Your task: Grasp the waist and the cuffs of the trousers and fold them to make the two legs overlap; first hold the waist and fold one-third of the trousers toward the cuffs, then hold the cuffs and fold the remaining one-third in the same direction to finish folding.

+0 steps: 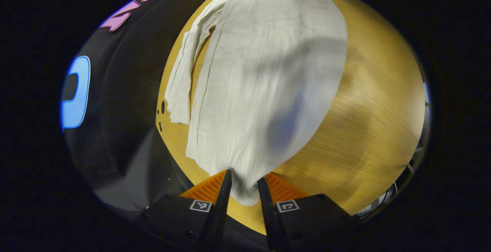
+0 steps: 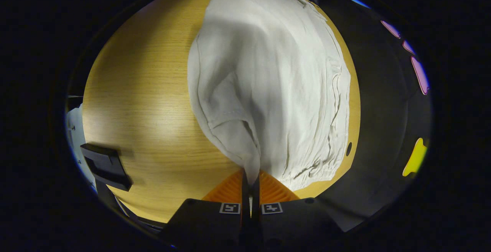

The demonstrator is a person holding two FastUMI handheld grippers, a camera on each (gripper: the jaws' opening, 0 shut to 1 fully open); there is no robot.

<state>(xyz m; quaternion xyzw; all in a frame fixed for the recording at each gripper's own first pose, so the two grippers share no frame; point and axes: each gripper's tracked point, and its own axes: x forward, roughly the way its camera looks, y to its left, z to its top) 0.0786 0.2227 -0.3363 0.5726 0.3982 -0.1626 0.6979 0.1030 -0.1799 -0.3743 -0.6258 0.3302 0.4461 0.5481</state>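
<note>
Jaws: right gripper pressed nearly together, pinching a gathered point of the trousers between its fingers; cloth rises from the pinch in a taut ridge. Left gripper jaws stand a bit apart w/ an end of the trousers lying between them; the fingers flank the cloth, but whether they press it I cannot tell.

Surface: trousers lie on a round-looking wooden table, light oak-type grain, warm yellow, w/ a soft glare patch in the right gripper view. A small dark hole sits near the table edge beside the cloth. Black cloth wall behind the table in both views. A dark flat object at the table edge, lower left in the right gripper view; prob. a bracket, too blurred to say.

Material: trousers off-white, thin woven fabric, finely creased. In the right gripper view, gathered puckers along the edge nearest the table rim. In the left gripper view, a narrow strip of the same cloth lies alongside the main panel, table showing between them; a broad shadow crosses the panel.

Pose: both grippers low over the table, pointing along the cloth.
</note>
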